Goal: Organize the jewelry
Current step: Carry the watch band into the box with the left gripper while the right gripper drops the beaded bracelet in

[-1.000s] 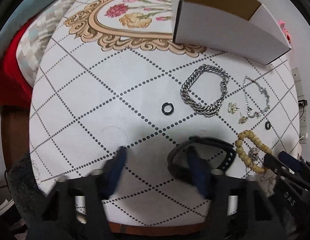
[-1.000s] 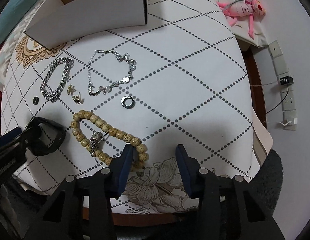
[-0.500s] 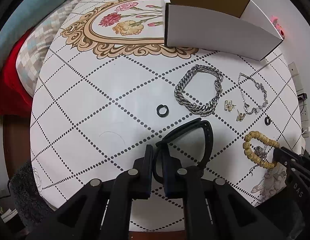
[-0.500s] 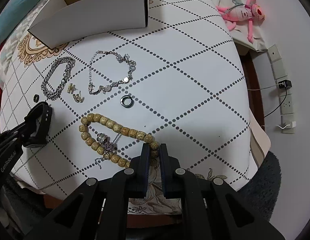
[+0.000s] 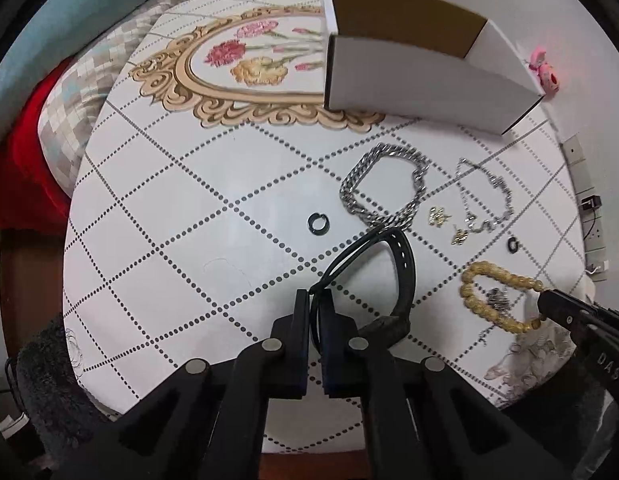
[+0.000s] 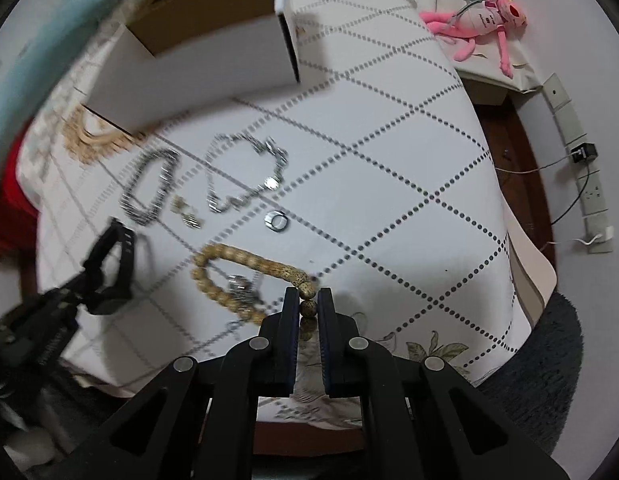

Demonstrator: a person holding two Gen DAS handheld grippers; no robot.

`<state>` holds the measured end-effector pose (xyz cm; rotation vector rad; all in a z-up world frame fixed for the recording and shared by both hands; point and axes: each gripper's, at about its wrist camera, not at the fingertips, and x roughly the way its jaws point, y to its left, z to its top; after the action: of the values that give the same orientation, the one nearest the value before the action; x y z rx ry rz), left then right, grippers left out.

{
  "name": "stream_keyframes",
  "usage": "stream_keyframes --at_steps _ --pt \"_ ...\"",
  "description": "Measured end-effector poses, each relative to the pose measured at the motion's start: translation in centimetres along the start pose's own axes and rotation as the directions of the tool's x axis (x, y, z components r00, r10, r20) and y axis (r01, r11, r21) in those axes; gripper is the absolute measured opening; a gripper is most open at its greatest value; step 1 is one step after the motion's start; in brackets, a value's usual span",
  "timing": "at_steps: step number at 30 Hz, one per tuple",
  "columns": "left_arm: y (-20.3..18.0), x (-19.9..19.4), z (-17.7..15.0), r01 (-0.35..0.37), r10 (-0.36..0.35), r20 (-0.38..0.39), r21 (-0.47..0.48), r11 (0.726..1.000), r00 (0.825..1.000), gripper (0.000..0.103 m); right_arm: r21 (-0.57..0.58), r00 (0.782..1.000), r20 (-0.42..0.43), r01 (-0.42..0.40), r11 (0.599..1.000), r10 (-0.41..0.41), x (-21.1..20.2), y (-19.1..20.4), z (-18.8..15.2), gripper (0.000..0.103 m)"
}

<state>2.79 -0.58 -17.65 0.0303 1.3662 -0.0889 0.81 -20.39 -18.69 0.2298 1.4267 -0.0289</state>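
Now the left gripper (image 5: 315, 300) is clamped on the black band (image 5: 403, 264), low in the centre of its view below the chain (image 5: 383, 188). Likewise the right gripper (image 6: 308, 300) pinches the beads (image 6: 245, 260), which trail left of centre in its view. Up top sits the box (image 5: 425, 80).

A round table (image 5: 157, 240), covered in a white cloth with dotted diamonds, is carrying an open white box (image 5: 425, 80) at its far side; nearer, a silver chain bracelet (image 5: 385, 192), thin necklace (image 5: 485, 196), gold earrings (image 5: 445, 224) and two dark rings (image 5: 318, 222) are lying
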Motion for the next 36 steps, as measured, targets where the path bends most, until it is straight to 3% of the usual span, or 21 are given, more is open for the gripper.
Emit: stream_keyframes --at_steps 8,14,21,25,32,36 --pt "-0.5 -4.8 0.9 0.043 -0.044 0.073 0.011 0.999 0.996 0.002 -0.002 0.99 0.052 -0.132 0.991 0.132 -4.1 0.9 1.4 0.009" --pt "-0.7 -7.4 5.2 0.094 -0.094 0.132 0.004 0.996 0.987 0.002 -0.06 0.975 0.121 -0.18 0.982 0.186 -8.3 2.2 4.3 0.009" --pt "-0.4 -8.4 11.2 0.155 -0.15 0.17 -0.011 0.988 0.974 0.002 -0.136 0.946 0.229 -0.203 0.97 0.23 -13.3 4.2 10.1 0.009" --pt "-0.6 -6.9 14.4 0.182 -0.179 0.14 -0.014 0.983 0.974 0.002 -0.149 0.948 0.244 -0.171 0.974 0.203 -12.5 5.6 14.3 0.009" --pt "-1.1 -2.5 18.7 0.191 -0.189 0.064 -0.014 0.982 0.98 0.003 -0.121 0.969 0.183 -0.144 0.982 0.164 -8.2 6.5 20.0 0.009" --pt "-1.0 -1.5 20.4 0.195 -0.194 0.02 -0.056 0.979 0.981 0.012 -0.123 0.974 0.148 -0.151 0.981 0.169 -6.2 6.9 22.0 0.009"
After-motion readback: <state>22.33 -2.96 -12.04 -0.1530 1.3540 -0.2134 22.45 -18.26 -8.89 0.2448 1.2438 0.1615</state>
